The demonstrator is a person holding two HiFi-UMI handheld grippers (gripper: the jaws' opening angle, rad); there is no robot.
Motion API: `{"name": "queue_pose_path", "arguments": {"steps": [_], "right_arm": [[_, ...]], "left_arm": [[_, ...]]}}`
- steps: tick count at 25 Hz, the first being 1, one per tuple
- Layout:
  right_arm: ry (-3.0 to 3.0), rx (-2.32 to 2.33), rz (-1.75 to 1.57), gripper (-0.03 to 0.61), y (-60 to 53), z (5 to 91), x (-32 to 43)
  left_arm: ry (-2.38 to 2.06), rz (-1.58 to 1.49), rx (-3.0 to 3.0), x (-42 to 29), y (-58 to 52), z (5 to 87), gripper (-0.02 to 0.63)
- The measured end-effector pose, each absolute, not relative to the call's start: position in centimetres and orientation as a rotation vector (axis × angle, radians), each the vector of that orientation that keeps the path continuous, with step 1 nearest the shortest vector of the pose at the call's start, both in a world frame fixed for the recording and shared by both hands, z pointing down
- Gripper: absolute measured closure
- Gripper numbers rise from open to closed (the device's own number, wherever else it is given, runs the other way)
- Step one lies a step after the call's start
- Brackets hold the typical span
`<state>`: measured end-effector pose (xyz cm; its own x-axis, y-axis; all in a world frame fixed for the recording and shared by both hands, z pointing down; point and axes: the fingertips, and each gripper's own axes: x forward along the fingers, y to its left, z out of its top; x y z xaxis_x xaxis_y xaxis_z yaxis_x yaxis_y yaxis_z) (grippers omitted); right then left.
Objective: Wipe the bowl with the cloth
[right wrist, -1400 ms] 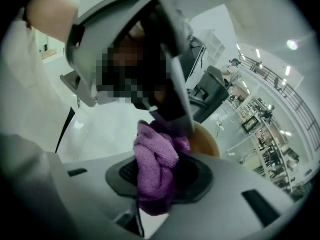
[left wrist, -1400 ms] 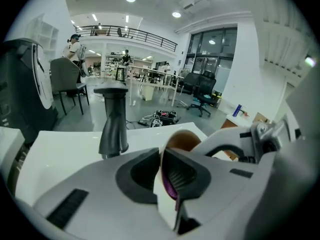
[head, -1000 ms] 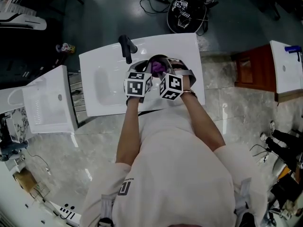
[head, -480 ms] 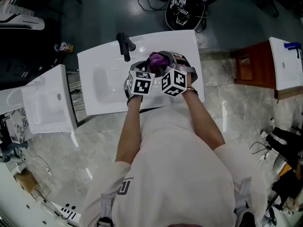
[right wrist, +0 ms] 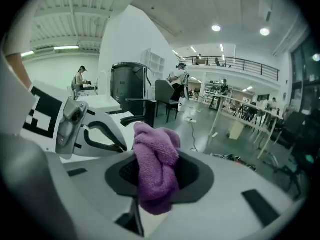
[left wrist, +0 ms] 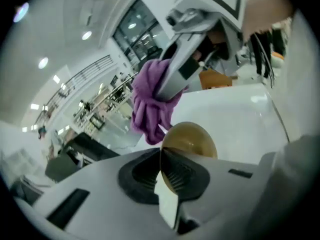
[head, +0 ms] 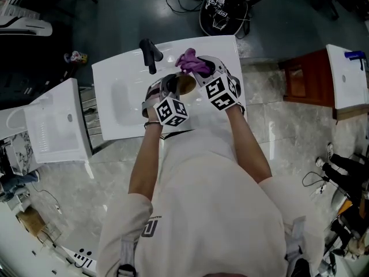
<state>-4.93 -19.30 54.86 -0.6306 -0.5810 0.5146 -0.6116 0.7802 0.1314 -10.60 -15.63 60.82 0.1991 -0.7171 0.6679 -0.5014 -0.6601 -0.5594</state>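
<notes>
A tan bowl [head: 185,84] is held up on edge over the white sink counter [head: 228,48]. In the left gripper view its rim [left wrist: 189,140] sits pinched between the pads of my left gripper [left wrist: 162,156], whose jaws are closing on it. A purple cloth [head: 193,62] hangs bunched just beyond the bowl, apart from it. My right gripper [right wrist: 155,184] is shut on that cloth [right wrist: 156,166]. From the head view, the left gripper [head: 168,94] is at the bowl's near left and the right gripper [head: 203,73] is at its far right.
A black faucet [head: 150,53] stands at the counter's far left, with the sink basin [head: 124,100] below it. Another white basin unit [head: 57,128] stands on the left and a wooden cabinet [head: 305,82] on the right. Cables and black gear [head: 225,10] lie on the floor beyond.
The right gripper has lifted the purple cloth out of the bowl and away toward the counter's far edge. The left gripper has shifted nearer and left, tipping the bowl.
</notes>
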Motion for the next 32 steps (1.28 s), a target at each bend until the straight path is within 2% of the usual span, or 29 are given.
{"name": "queue_pose_path", "arguments": {"steps": [8, 15, 21, 32], "right_arm": [[-2.473, 0.672, 0.307, 0.462, -17.1, 58.0, -7.4], [-2.441, 0.513, 0.259, 0.463, -15.1, 59.6, -7.5], [-2.424, 0.439, 0.208, 0.465, -14.3, 60.1, -7.8], [-2.480, 0.437, 0.283, 0.468, -14.2, 59.6, -8.0]], "left_arm": [[0.826, -1.360, -1.985, -9.4, -14.9, 58.9, 0.598], [0.783, -1.306, -1.922, -11.2, -14.8, 56.9, 0.598], [1.029, -1.261, -2.119, -12.7, -16.0, 56.0, 0.594], [1.728, -0.943, -2.718, -16.7, -16.2, 57.3, 0.588]]}}
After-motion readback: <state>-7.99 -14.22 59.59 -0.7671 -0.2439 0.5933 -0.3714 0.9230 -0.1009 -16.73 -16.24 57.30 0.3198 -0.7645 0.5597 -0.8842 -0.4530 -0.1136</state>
